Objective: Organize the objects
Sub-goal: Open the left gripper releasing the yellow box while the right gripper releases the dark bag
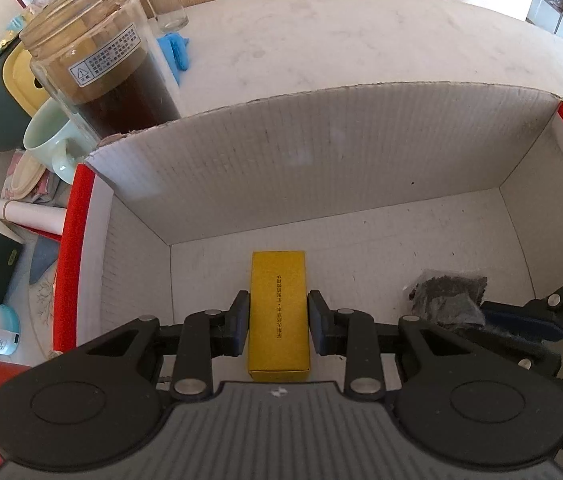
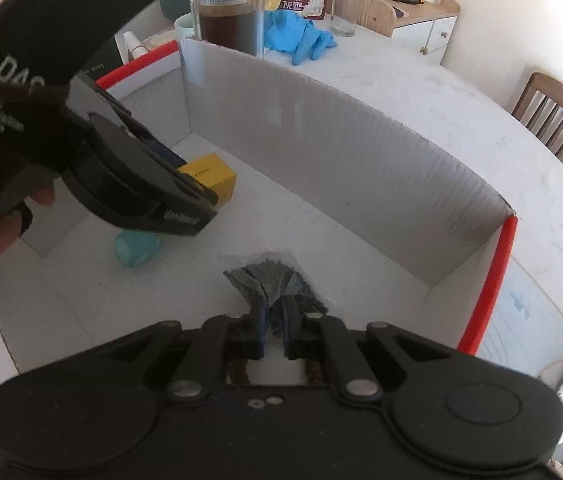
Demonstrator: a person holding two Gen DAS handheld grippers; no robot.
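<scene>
Inside the white box [image 1: 321, 152] (red-edged, standing on the table), the left gripper [image 1: 278, 322] clamps a yellow carton [image 1: 278, 312] between both pads, low over the floor; to its right, the right gripper [image 2: 273, 330] pinches a clear packet of dark bits [image 2: 271, 276], jaws nearly together
</scene>
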